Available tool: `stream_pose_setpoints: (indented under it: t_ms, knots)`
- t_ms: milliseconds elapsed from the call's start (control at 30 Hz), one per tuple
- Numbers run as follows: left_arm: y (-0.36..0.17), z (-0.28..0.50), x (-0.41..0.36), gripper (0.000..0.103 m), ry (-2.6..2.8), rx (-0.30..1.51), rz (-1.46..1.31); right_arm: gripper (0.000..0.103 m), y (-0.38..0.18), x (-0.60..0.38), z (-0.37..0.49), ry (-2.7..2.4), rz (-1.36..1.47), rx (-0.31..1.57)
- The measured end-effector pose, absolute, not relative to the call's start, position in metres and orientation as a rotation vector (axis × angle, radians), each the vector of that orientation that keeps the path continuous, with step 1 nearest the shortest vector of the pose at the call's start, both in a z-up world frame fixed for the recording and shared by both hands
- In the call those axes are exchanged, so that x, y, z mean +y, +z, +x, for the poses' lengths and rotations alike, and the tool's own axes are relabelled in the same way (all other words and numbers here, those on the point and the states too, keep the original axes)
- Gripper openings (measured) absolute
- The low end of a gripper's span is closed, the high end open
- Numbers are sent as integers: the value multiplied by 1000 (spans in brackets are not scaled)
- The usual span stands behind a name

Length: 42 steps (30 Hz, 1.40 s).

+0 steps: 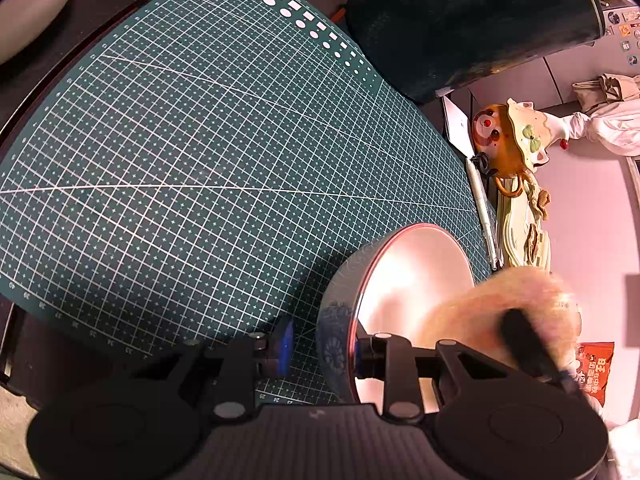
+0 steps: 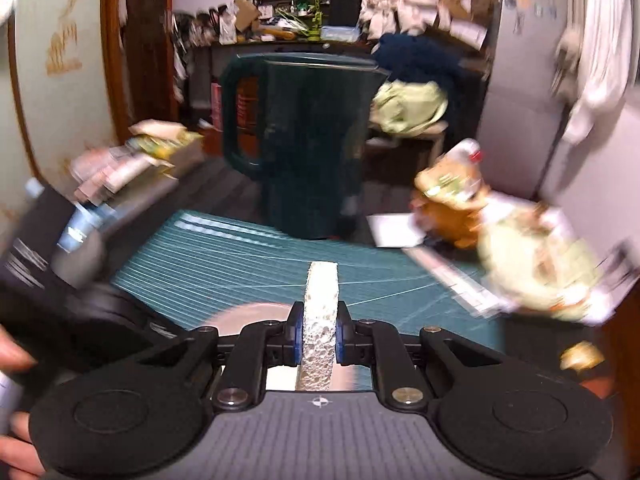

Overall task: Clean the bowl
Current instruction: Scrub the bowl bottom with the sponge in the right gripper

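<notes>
Two grippers at work: scrubbing looks to be the step in hand.
Right gripper (image 2: 319, 340) fingers clench a sponge (image 2: 320, 312) upright; left gripper (image 1: 324, 350) fingers pinch the rim of the blue-patterned bowl (image 1: 404, 284), tilted on edge over the green cutting mat (image 1: 208, 160). The blurred sponge sits at the bowl's white inside. Next, by judgement: steady hold, firm wiping strokes.

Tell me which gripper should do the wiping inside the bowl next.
Right. The right gripper is shut on the sponge, just above the bowl. The left gripper is clamped on the bowl's rim, holding it tilted.
</notes>
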<state>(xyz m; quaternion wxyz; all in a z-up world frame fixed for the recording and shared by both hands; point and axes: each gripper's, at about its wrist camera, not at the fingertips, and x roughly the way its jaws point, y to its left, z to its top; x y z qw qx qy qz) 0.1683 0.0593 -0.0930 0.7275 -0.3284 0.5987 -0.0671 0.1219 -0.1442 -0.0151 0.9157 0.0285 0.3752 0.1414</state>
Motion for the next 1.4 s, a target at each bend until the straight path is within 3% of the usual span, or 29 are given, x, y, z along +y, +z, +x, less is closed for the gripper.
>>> stream_pose_setpoints:
  t_ms: [167, 333, 600, 733, 1200, 1400]
  knots:
    - [-93, 168, 61, 28, -149, 1319, -724, 13, -47, -130, 127, 281, -27, 836]
    - [-93, 169, 60, 28, -149, 1320, -722, 13, -35, -125, 117, 179, -214, 731]
    - [-93, 170, 59, 28, -148, 1320, -724, 13, -21, -152, 125, 306, 143, 760]
    - [-93, 170, 59, 28, -148, 1321, -724, 13, -47, -138, 130, 292, 53, 830]
    - [-93, 170, 62, 28, -150, 1321, -729, 13, -17, -140, 114, 283, 53, 725]
    - [-94, 169, 62, 28, -149, 1321, -732, 13, -52, -131, 124, 234, -20, 823]
